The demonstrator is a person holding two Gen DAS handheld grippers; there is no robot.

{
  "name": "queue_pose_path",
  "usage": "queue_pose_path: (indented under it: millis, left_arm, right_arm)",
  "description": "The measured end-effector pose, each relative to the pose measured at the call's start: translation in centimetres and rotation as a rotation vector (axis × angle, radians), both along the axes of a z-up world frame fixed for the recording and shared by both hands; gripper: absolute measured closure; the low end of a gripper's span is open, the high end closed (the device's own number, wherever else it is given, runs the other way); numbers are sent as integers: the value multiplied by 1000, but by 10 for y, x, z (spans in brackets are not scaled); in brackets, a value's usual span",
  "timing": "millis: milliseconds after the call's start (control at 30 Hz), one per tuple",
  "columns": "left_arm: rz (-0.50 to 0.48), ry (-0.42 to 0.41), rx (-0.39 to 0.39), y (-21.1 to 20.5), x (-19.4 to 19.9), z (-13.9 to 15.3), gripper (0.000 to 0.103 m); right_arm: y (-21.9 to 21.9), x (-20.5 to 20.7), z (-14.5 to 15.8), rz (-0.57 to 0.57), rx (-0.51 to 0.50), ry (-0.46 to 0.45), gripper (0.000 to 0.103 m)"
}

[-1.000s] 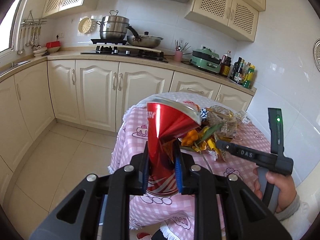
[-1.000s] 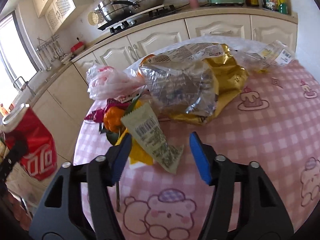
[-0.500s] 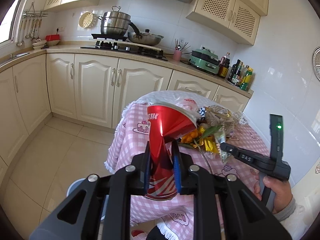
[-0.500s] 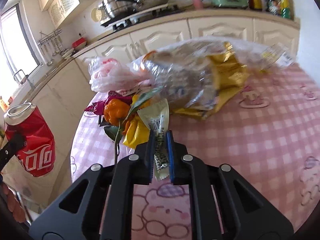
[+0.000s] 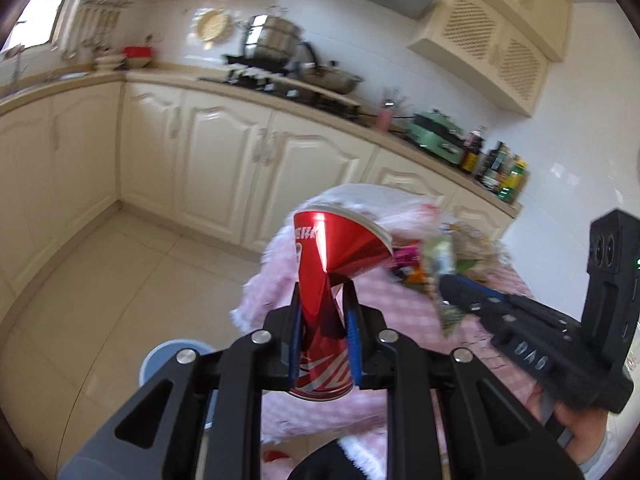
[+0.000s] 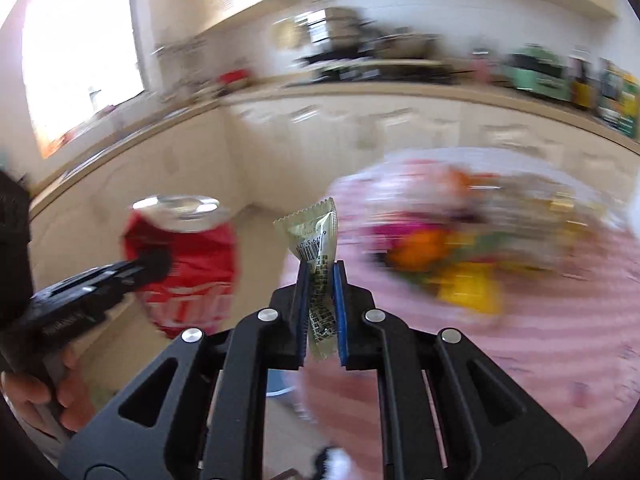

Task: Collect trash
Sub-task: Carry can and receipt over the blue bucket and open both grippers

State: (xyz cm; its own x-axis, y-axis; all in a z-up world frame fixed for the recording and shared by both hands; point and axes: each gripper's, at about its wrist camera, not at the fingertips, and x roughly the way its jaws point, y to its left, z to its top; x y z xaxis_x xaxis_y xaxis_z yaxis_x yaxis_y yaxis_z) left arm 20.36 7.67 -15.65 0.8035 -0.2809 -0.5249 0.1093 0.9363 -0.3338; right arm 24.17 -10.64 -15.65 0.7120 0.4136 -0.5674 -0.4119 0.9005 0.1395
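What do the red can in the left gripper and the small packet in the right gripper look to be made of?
Red can: thin painted metal, likely aluminium; glossy glare streak, bare silver top, body creased and crushed between the pads. Small packet: thin printed plastic or foil film, slightly shiny; serrated sealed edge, barcode, wrinkles where pinched.

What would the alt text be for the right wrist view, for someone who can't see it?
The right gripper pinches a pale snack wrapper with a barcode, lifted off the pink checked tablecloth. To its left the left gripper holds a dented red soda can; a blurred litter pile lies on the table, kitchen cabinets behind.
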Motion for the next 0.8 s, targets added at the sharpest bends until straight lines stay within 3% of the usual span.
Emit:
queue_pose_path:
  millis: [167, 333, 600, 800]
  left_arm:
    - [132, 109, 13, 61, 13, -51, 85]
    - [217, 304, 20, 112, 55, -140, 85]
    - [210, 646, -42, 141, 144, -308, 85]
    - [236, 808, -59, 143, 179, -402, 85]
  right_arm:
    - [95, 41, -68, 125, -72, 114, 91]
    - [157, 95, -179, 153, -156, 320, 91]
    - [191, 162, -349, 125, -222, 660, 91]
    - [196, 198, -433, 77, -219, 838, 91]
